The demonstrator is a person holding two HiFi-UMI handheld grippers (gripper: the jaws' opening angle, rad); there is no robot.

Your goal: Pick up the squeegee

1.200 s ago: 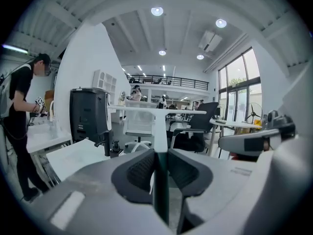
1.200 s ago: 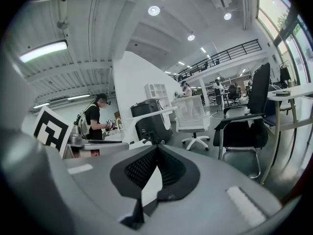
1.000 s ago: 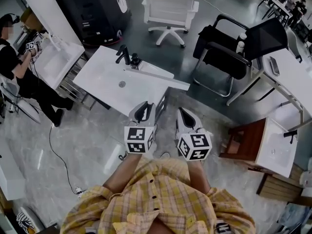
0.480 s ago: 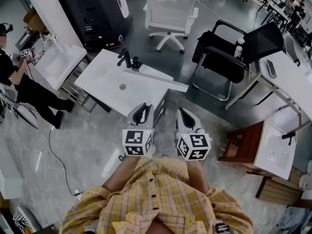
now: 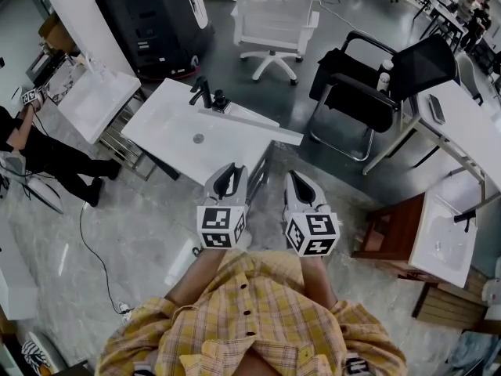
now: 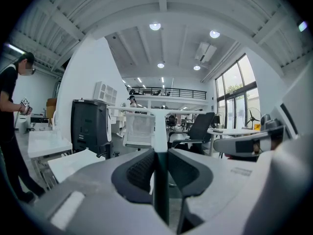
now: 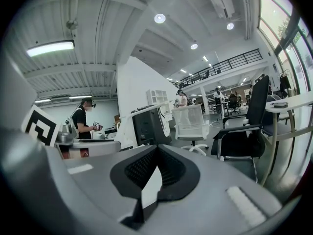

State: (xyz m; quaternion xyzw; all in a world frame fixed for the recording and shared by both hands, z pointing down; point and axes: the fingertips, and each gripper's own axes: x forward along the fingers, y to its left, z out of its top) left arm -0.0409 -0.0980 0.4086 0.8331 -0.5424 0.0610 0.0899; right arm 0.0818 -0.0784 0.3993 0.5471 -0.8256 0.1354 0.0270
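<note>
**Squeegee up, clamped in the left gripper**

From where I stand, the left gripper [image 6: 162, 153] has its jaws closed onto the stem of the squeegee [image 6: 160, 131]. The pale stem fills the narrow gap between the dark pads and rises straight up from the tips. The blade [image 6: 188, 112] lies level across its top, reaching about evenly to either side. I'd say it is gripped by the stem so the blade sits square and free, fit to be laid flat against a surface.

The right gripper [image 7: 156, 147] has its jaws together at the tips with nothing in them. It hangs just beside the left one and level with it. It looks to me like a spare hand parked out of the way, since one grip is enough for so light a tool.

Both are carried close in front of the person's checked shirt [image 5: 250, 319], pointing nearly level. That tucked-in hold makes for a steady carry, I reckon.

Just ahead and below is the white sink counter [image 5: 160, 143], with its black faucet [image 5: 202, 92] at the far side. The squeegee is in the air above the counter's near side and clear of it, so I judge the pick-up itself done.

Beyond stand a white office chair [image 5: 274, 18] and a black one [image 5: 376, 77], both well apart from the tool. Another person [image 5: 35, 143] works at a second sink [image 5: 94, 100] off to the left.
</note>
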